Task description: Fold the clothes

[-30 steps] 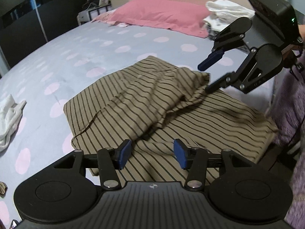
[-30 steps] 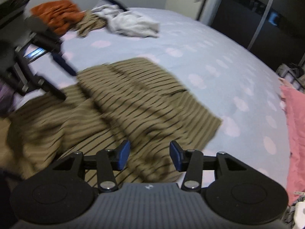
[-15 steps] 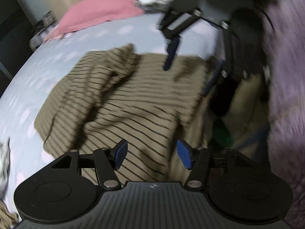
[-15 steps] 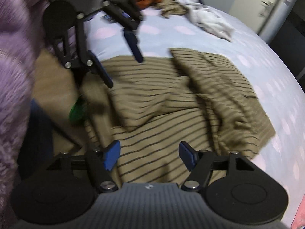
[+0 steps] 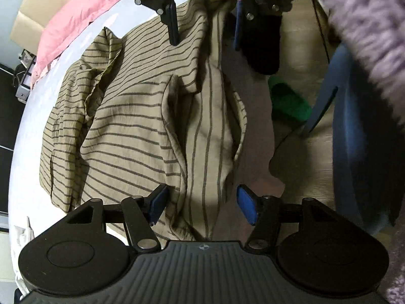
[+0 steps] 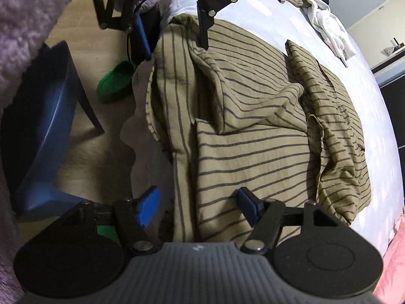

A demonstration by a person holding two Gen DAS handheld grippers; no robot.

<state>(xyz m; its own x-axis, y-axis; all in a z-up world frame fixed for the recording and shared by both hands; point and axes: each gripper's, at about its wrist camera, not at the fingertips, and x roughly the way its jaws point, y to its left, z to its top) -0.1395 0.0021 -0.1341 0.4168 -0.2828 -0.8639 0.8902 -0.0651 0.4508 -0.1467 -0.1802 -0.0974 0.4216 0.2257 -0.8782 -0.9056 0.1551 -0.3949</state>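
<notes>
A tan shirt with dark stripes (image 5: pixel 131 116) lies rumpled on the bed, one edge hanging over the bed's side; it also shows in the right wrist view (image 6: pixel 253 131). My left gripper (image 5: pixel 202 204) is open and empty, its jaws astride the hanging edge near one end. My right gripper (image 6: pixel 197 207) is open and empty, astride the same edge at the other end. Each gripper shows in the other's view, the right one (image 5: pixel 205 25) and the left one (image 6: pixel 172 33), both with jaws apart over the shirt's edge.
The pale blue spotted bed sheet (image 6: pixel 374 81) carries a pink pillow (image 5: pixel 76 22) and a pile of white and tan clothes (image 6: pixel 314 7). Beside the bed are wooden floor, a green slipper (image 5: pixel 288 101) and a blue stool (image 6: pixel 45 121). A purple fleece sleeve (image 5: pixel 367 25) is close.
Both grippers have swung from over the bed to its side edge and lowered onto the shirt's hanging edge, facing each other. Both stayed open.
</notes>
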